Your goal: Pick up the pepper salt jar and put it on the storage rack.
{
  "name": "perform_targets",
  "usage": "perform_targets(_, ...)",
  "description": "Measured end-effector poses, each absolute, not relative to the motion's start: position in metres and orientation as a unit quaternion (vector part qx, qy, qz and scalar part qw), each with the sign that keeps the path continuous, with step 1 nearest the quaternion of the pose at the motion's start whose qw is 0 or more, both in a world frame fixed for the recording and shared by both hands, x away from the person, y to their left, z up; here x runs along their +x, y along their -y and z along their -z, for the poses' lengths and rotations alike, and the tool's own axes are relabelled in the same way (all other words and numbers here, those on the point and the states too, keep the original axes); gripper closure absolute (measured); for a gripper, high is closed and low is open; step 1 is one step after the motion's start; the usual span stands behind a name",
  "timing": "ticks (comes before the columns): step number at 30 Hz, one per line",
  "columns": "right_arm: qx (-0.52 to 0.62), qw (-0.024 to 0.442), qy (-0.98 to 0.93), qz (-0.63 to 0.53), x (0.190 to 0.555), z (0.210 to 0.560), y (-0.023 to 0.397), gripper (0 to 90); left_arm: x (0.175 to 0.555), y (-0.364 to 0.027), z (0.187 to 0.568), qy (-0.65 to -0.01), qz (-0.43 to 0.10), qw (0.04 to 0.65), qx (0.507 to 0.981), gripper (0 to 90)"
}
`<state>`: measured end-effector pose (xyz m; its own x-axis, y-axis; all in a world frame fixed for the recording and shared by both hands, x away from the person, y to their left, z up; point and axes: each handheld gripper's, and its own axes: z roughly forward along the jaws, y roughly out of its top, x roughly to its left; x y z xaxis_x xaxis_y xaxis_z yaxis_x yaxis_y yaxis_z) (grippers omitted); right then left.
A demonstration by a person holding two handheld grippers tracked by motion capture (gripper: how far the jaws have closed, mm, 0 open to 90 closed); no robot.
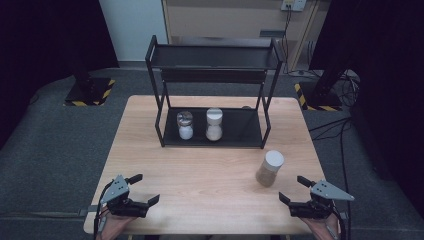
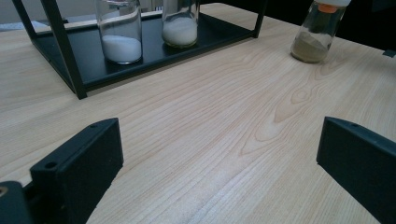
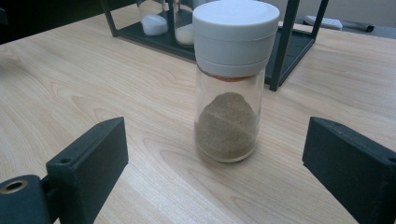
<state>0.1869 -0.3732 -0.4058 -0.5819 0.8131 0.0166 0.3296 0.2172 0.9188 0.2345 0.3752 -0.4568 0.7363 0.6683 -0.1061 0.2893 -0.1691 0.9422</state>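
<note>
Brown spice jar (image 1: 270, 168) upright on table (image 1: 210, 170) — grippers apart, jaws spread

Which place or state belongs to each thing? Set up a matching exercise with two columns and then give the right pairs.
Column one:
1. jar of brown powder
2. jar of white powder
3. right hand-held gripper
4. rack's top shelf

Column two:
A. on the rack's bottom shelf
B. bare
C. standing on the table, outside the rack
D. jaws open, nothing between them

Pairs: 1-C, 2-A, 3-D, 4-B
</note>
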Motion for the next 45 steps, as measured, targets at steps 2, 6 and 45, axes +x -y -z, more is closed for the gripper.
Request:
perform_targets(2,0.386,0.246,-0.739,-0.493,0.186,0.406,0.374,6.9,0.235,-0.375,0.457,-0.323,-0.167,0.560,0.745,0.0)
perform_targets(6,0.387,0.245,-0.739,-0.495,0.187,0.406,0.374,6.8,0.234,-0.375,0.456,-0.322,-0.169,0.558,0.746,0.0)
perform_targets(45,0.397,0.237,-0.720,-0.518,0.178,0.381,0.377,6.0,0.234,-0.376,0.456,-0.325,-0.168,0.559,0.744,0.0)
